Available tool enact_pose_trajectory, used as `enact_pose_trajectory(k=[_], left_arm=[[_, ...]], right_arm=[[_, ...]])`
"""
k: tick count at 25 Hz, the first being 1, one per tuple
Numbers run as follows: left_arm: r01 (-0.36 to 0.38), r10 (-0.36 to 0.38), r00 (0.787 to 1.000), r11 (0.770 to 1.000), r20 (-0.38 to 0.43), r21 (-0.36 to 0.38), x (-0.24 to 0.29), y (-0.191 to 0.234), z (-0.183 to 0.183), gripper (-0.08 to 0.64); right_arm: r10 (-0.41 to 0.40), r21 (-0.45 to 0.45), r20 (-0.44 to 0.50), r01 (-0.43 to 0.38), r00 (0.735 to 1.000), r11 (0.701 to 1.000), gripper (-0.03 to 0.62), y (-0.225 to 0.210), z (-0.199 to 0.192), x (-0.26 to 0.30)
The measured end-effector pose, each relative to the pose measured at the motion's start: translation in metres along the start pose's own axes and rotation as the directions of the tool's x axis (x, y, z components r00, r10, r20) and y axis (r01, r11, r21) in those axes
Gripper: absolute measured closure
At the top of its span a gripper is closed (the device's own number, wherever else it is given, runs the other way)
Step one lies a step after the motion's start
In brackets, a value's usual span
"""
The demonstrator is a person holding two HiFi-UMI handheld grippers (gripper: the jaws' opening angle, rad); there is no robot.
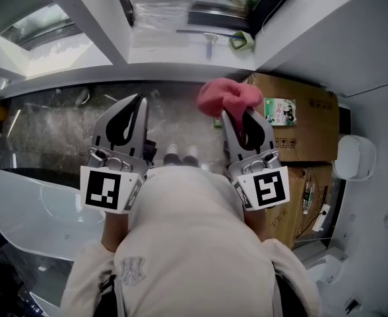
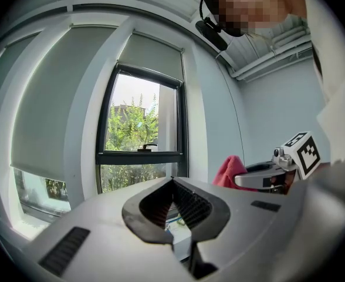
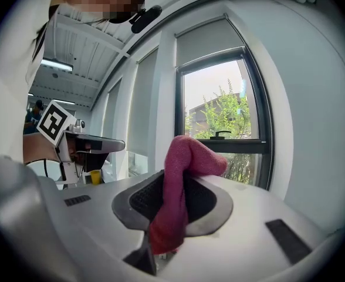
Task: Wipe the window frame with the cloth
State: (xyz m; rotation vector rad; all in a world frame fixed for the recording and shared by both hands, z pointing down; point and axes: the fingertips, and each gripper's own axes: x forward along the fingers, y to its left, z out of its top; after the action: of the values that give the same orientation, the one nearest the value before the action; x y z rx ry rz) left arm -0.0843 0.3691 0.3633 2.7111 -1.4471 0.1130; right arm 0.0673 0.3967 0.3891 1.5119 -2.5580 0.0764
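1. Pointing toward the window, the left gripper sits at the left of the head view. Its own view shows the jaws closed tip to tip with nothing caught between them.
2. Ahead of it, the dark window frame crosses the glass, with green trees beyond.
3. Further right, the right gripper is clamped on the pink cloth. The cloth bunches above the jaw tips and hangs down between them in the right gripper view.
4. The cloth is held in the air near the white sill, apart from the frame.
5. At the far right, a cardboard box stands against the wall.
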Motion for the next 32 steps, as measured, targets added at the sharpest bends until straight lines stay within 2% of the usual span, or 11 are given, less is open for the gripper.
enact_pose_trajectory(k=[4, 6, 10, 15, 20, 24, 28, 32], left_arm=[[-0.017, 0.017, 1.0, 1.0, -0.013, 0.016, 0.012, -0.005, -0.007, 0.552], [-0.019, 0.019, 1.0, 1.0, -0.003, 0.016, 0.018, -0.011, -0.009, 0.552], [-0.022, 0.023, 0.999, 0.999, 0.034, -0.026, 0.028, -0.02, -0.002, 0.552], [-0.019, 0.018, 1.0, 1.0, -0.024, -0.01, 0.044, -0.009, -0.012, 0.552], [-0.023, 0.022, 0.998, 0.999, -0.062, -0.028, 0.069, 0.023, -0.014, 0.552], [-0.023, 0.023, 0.999, 1.0, -0.036, -0.016, 0.096, 0.066, 0.001, 0.551], [-0.015, 0.015, 1.0, 1.0, -0.003, 0.0, 0.111, 0.103, 0.016, 0.552], [-0.019, 0.02, 1.0, 1.0, -0.007, 0.014, 0.125, 0.133, 0.019, 0.552]], right_arm=[[0.015, -0.058, 0.002, -0.014, 1.0, 0.998, 0.505, -0.012, 0.004, -0.004], [0.016, -0.069, 0.044, -0.013, 0.999, 0.998, 0.505, -0.018, 0.012, -0.006], [0.067, -0.064, 0.128, -0.06, 0.989, 0.996, 0.503, -0.022, 0.026, -0.017], [0.056, -0.05, 0.146, -0.049, 0.988, 0.998, 0.503, -0.035, 0.032, 0.001], [0.05, -0.052, 0.095, -0.046, 0.994, 0.998, 0.502, -0.046, 0.022, 0.038], [0.013, -0.084, 0.047, -0.009, 0.999, 0.996, 0.503, -0.062, 0.023, 0.081], [-0.035, -0.076, 0.05, 0.038, 0.998, 0.996, 0.503, -0.069, 0.034, 0.116], [-0.073, -0.061, 0.072, 0.077, 0.995, 0.995, 0.503, -0.077, 0.044, 0.146]])
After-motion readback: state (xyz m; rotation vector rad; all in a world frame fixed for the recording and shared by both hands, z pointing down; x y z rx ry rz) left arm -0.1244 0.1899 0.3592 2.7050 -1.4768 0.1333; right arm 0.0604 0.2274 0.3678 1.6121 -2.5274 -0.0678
